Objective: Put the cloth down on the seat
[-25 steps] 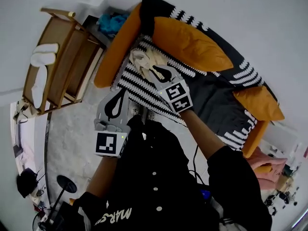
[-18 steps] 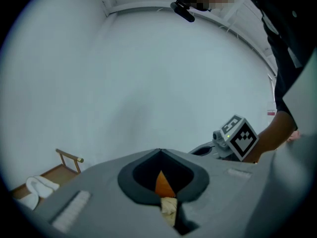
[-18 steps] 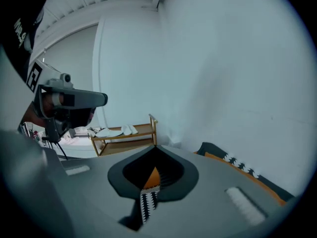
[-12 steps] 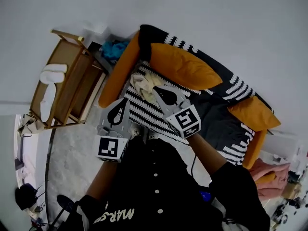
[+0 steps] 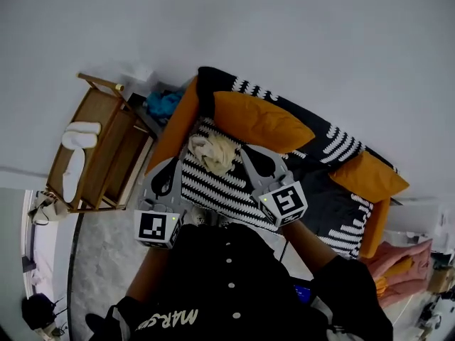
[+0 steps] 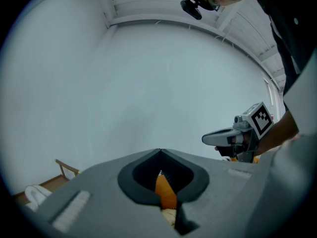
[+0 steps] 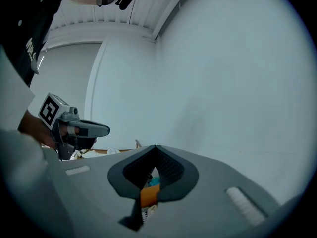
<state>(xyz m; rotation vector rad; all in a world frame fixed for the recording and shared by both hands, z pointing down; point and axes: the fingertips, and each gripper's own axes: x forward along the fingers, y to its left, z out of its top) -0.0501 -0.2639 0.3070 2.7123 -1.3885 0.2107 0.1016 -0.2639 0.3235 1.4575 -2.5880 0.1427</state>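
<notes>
From my head, looking down, the cloth [image 5: 212, 152] is a cream, crumpled heap. It lies on the black-and-white striped seat [image 5: 220, 190] at the left end of the sofa [image 5: 316, 172], just in front of the sofa's long orange cushion [image 5: 259, 121]. My left gripper [image 5: 173, 166] is over the sofa's front left corner. My right gripper [image 5: 244, 151] is over the seat just right of the cloth. Neither one holds the cloth. A wooden rack [image 5: 99, 148] with white slippers [image 5: 79, 137] on top stands left of the sofa. A blue bundle [image 5: 163, 105] sits just beyond the sofa's left end.

Along my left gripper, the fingers [image 6: 99, 192] are pressed together at their tips with nothing pinched between them. Through the opening behind the tips I see a strip of the sofa's orange and a scrap of cream below it. Above the sofa there is only the white wall [image 6: 148, 83], and my right gripper shows at the right.

Along my right gripper, the fingers [image 7: 223, 182] are likewise pressed together and empty. The opening behind the tips shows orange from the sofa with a bit of blue above it. My left gripper shows at the left, in front of the white wall.
</notes>
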